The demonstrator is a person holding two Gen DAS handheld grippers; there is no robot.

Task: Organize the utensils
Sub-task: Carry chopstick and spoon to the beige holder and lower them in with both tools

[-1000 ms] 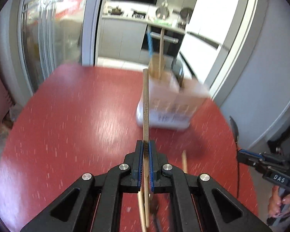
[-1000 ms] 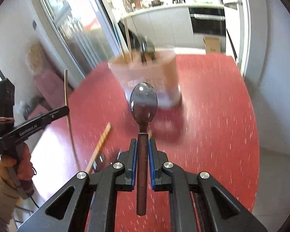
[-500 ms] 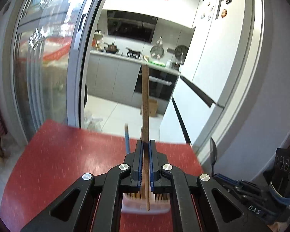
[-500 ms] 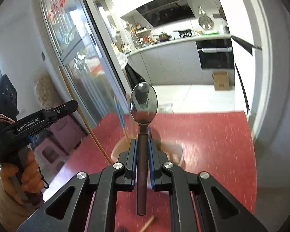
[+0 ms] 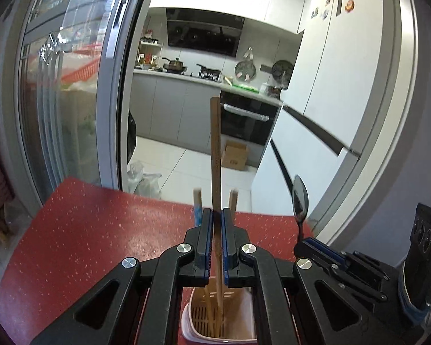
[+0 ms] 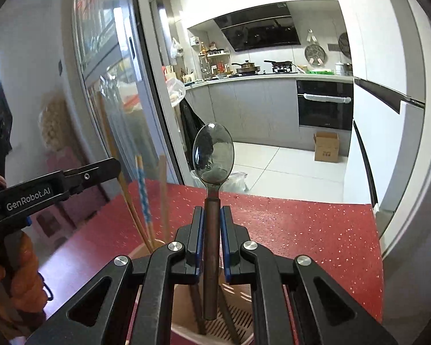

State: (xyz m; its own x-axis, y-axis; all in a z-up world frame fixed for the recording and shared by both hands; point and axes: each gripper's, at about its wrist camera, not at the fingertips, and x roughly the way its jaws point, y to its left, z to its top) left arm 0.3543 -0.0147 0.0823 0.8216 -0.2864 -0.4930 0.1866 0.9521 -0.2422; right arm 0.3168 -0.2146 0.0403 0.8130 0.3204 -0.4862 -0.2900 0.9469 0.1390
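In the left wrist view my left gripper (image 5: 216, 215) is shut on a long wooden chopstick (image 5: 215, 149) that stands upright. Its lower end reaches into the beige slotted utensil holder (image 5: 195, 316) directly below. A blue-patterned chopstick (image 5: 197, 210) and a wooden one (image 5: 233, 198) stand in the holder. In the right wrist view my right gripper (image 6: 211, 215) is shut on the dark handle of a metal spoon (image 6: 214, 155), bowl up, its handle end just above the holder (image 6: 238, 310). The left gripper (image 6: 112, 166) shows at the left, close beside.
The holder stands on a red speckled table (image 5: 100, 230), whose far edge (image 6: 301, 198) lies just ahead. A glass sliding door (image 5: 57, 115) is at the left and a grey wall (image 5: 416, 172) at the right. A person's hand (image 6: 11, 273) grips the left tool.
Both grippers have come forward and risen, each still holding its utensil. The holder, ahead on the table before, now lies under the fingers, and the chopstick's end has entered it.
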